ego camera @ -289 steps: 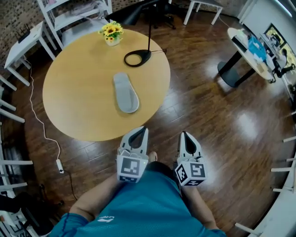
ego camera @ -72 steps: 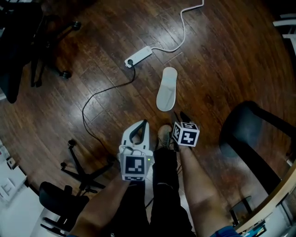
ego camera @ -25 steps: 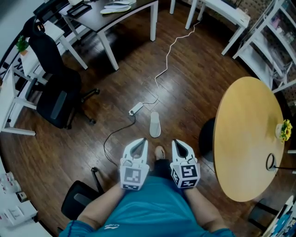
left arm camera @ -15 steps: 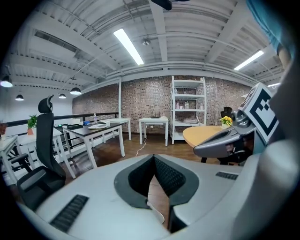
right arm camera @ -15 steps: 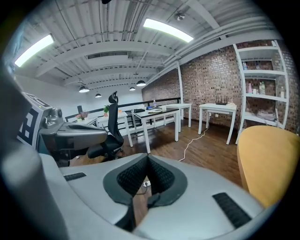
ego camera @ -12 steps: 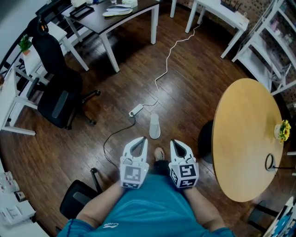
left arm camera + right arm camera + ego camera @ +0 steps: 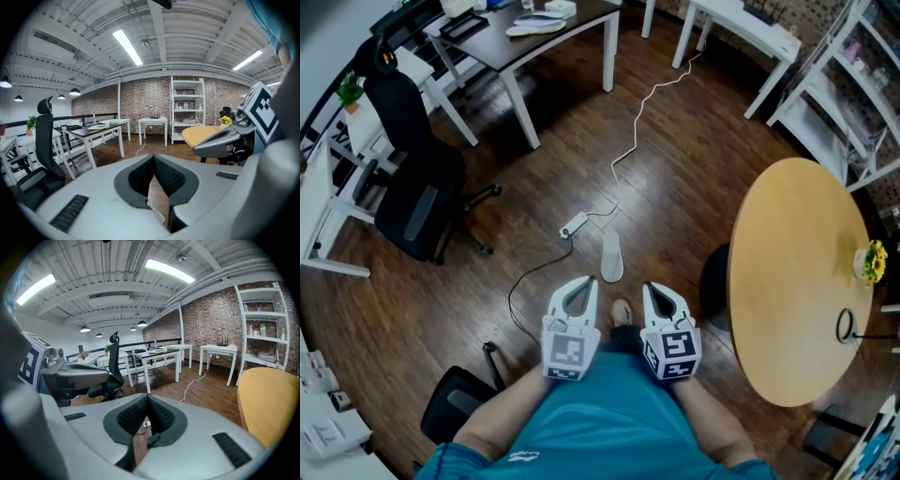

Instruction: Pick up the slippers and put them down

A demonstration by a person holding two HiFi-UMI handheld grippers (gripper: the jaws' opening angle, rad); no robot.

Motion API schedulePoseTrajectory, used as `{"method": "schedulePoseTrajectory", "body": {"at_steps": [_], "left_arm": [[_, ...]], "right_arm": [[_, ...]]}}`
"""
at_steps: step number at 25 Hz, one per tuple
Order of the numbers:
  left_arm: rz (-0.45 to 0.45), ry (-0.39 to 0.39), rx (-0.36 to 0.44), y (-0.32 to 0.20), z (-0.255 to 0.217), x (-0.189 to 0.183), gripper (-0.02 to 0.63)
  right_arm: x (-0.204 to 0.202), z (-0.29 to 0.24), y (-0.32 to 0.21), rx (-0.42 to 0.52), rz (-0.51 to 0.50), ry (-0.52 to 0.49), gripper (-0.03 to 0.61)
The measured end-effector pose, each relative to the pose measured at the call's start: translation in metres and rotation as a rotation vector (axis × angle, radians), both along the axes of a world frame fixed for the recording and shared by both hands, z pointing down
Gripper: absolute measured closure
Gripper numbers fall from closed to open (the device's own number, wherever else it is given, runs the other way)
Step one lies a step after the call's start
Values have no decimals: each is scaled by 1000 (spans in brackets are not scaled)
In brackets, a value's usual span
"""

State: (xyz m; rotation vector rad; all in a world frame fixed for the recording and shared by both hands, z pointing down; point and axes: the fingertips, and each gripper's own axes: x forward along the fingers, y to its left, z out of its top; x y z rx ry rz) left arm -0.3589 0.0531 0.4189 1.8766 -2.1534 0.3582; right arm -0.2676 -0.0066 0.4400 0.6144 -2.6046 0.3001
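Note:
One pale grey slipper (image 7: 611,256) lies flat on the dark wood floor, a short way ahead of both grippers. My left gripper (image 7: 591,279) is held close to my body with its jaws shut and nothing between them. Beside it my right gripper (image 7: 647,286) is also shut and empty. In the left gripper view the left gripper (image 7: 153,157) has its tips meeting, and only floor shows behind them. In the right gripper view the right gripper (image 7: 147,397) looks the same. Neither gripper touches the slipper.
A white power strip (image 7: 574,225) and its cable lie just left of the slipper. A round wooden table (image 7: 797,281) with flowers (image 7: 869,262) stands at the right. A black office chair (image 7: 412,211) stands at the left, and a dark desk (image 7: 572,21) stands farther off.
Long ago the slipper lay on the round table; it now lies on the floor. Over the last second both grippers have stayed shut and kept still.

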Motion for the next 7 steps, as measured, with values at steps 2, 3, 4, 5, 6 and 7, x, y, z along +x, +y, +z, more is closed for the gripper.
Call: {"method": "schedulePoseTrajectory", "body": {"at_steps": [2, 3, 4, 5, 6, 7], "left_arm": [[3, 0, 1, -1, 0, 1, 607], [5, 0, 0, -1, 1, 1, 607], [7, 1, 0, -1, 1, 1, 607], [8, 1, 0, 0, 1, 2, 607], [9, 1, 0, 0, 1, 2, 607], [10, 1, 0, 0, 1, 2, 609]], "right_arm": [[1, 0, 0, 3, 0, 0, 571], [1, 1, 0, 3, 1, 0, 571], [1, 1, 0, 4, 1, 1, 571], [2, 2, 0, 3, 2, 1, 571], [2, 2, 0, 3, 2, 3, 571], [3, 3, 0, 2, 3, 4, 571]]}}
